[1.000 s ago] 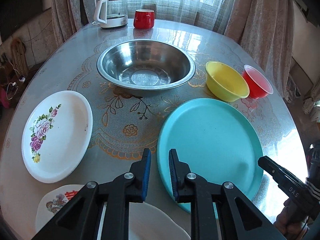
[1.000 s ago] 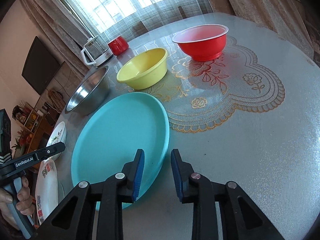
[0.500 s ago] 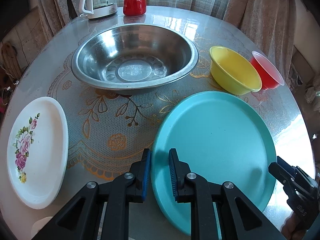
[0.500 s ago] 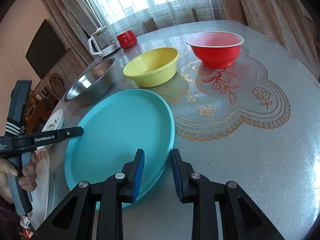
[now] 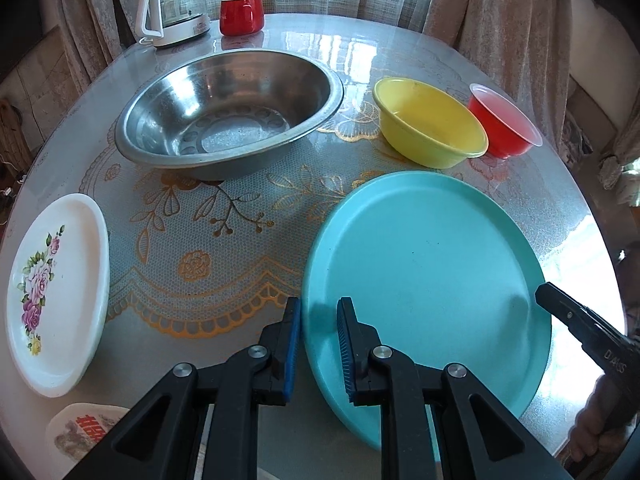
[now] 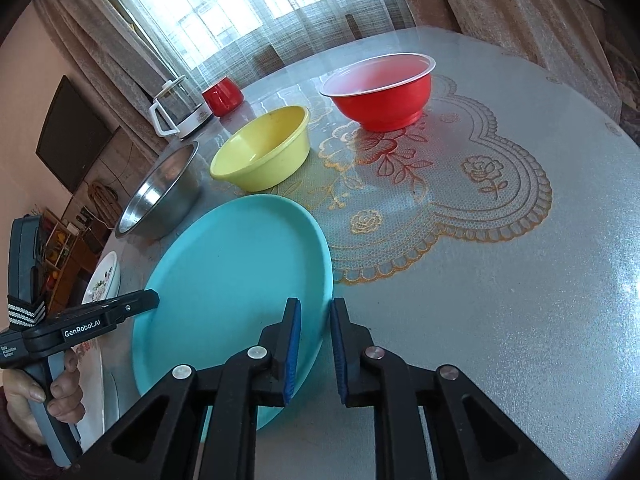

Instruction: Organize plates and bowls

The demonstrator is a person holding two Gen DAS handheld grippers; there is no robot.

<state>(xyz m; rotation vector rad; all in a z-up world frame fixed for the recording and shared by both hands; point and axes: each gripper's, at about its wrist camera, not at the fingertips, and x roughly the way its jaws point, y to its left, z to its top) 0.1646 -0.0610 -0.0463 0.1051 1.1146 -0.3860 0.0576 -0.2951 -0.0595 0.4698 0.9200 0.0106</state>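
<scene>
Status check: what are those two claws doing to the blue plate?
Left gripper straddles teal plate rim. Right gripper closing over opposite rim. Nothing blocking.

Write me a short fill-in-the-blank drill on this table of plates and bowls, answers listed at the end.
1. The yellow bowl sits between the steel bowl and the ____ bowl.
2. Both grippers straddle opposite rims of the large ____ plate.
3. The white plate at the table's edge is printed with ____.
4. Beside the glass kettle stands a red ____.

Missing words: red; turquoise; flowers; mug
</scene>
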